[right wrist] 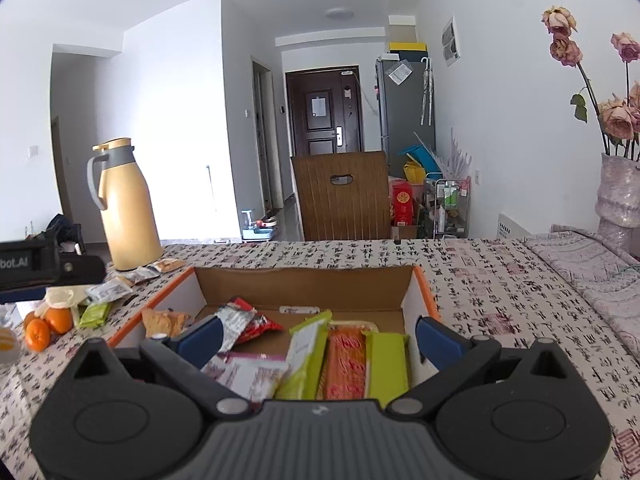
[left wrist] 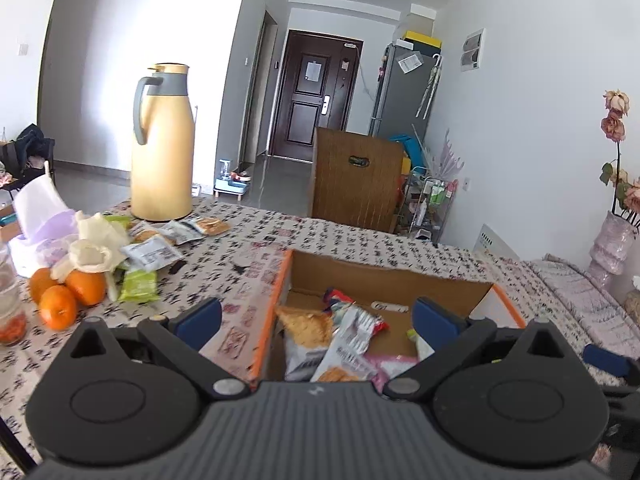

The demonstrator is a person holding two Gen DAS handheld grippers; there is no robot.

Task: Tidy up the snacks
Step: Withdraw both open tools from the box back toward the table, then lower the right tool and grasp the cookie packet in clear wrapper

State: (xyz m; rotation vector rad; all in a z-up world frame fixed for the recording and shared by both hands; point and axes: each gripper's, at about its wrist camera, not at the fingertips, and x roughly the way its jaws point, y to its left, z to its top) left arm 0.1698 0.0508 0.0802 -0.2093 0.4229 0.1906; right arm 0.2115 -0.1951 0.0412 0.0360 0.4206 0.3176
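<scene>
Both pairs of jaws are spread wide with nothing between the blue pads, so neither gripper carries a snack. The right gripper (right wrist: 316, 338) hangs over the near edge of the open cardboard box with orange-trimmed walls (right wrist: 420, 280), probably because that side holds the tidy part of the load: a lime-green wrapped bar (right wrist: 386, 364), an orange-red patterned packet (right wrist: 345, 364) and a second pale green and white packet (right wrist: 306, 354) lie side by side, lengthwise, packed to save room. The left gripper (left wrist: 316, 318) sits above the box's other half, where a silver and red foil pouch (left wrist: 352, 336) and a tan cracker packet (left wrist: 306, 326) lie heaped at angles over a pink and white packet (left wrist: 390, 364); this end looks dropped in rather than arranged. Outside the box, on the counter with its cloth printed in black and red characters (left wrist: 360, 240), the remaining snacks wait to the left: a green sachet (left wrist: 138, 285), a grey-white packet (left wrist: 154, 254) and further small packets (left wrist: 192, 230) near the foot of the tall yellow thermos jug with a grey handle (left wrist: 162, 144). Three oranges (left wrist: 64, 294) and crumpled white plastic bags (left wrist: 94, 248) sit beside them. I judge the sorting partly done, with the loose pile the likely next target for the left gripper, being nearer.
</scene>
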